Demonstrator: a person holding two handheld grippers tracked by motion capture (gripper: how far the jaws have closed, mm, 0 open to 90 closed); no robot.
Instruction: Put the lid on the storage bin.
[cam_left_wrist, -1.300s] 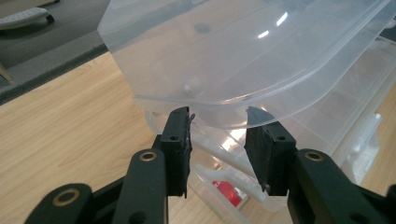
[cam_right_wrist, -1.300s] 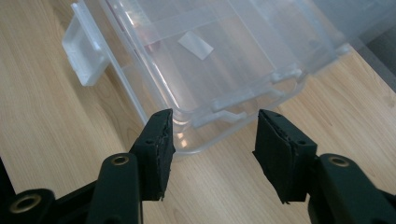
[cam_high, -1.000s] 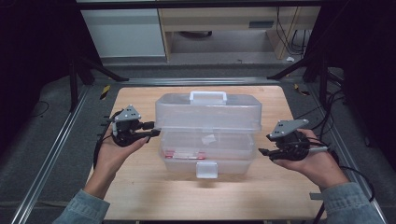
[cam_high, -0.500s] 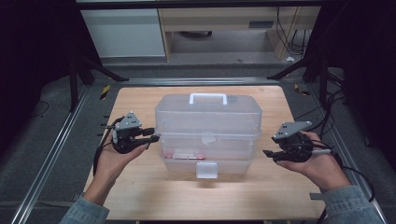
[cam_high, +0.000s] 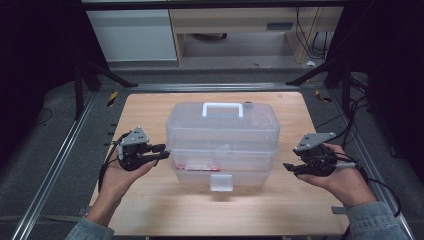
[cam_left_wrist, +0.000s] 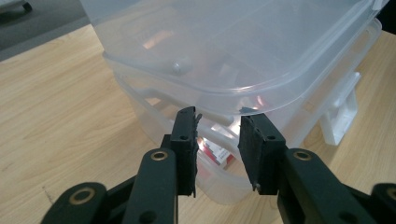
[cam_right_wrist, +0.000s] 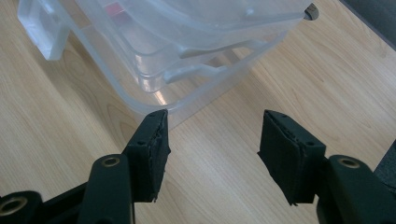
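Note:
A clear plastic toolbox (cam_high: 222, 140) with a white handle (cam_high: 222, 107) and a white front latch (cam_high: 221, 182) stands shut in the middle of the wooden table (cam_high: 150, 112). Something red (cam_high: 200, 167) shows through its lower front wall. My left gripper (cam_high: 162, 152) is open at the box's left side. In the left gripper view its jaw tips (cam_left_wrist: 218, 126) sit just under the lid rim (cam_left_wrist: 243, 93), gripping nothing. My right gripper (cam_high: 289, 167) is open a short way off the box's right side. Its own view (cam_right_wrist: 212, 140) shows bare wood between the jaws and the box corner (cam_right_wrist: 177, 42) ahead.
Metal rails (cam_high: 55, 165) run along the table's left and right sides, with dark matting beyond. Cables (cam_high: 360, 115) trail at the right. Pale cabinets (cam_high: 130, 35) and a wooden desk (cam_high: 250, 25) stand behind the table. Bare wood lies in front of the box.
Both grippers have drifted a little toward the near edge of the table, staying beside the box. The box has not moved.

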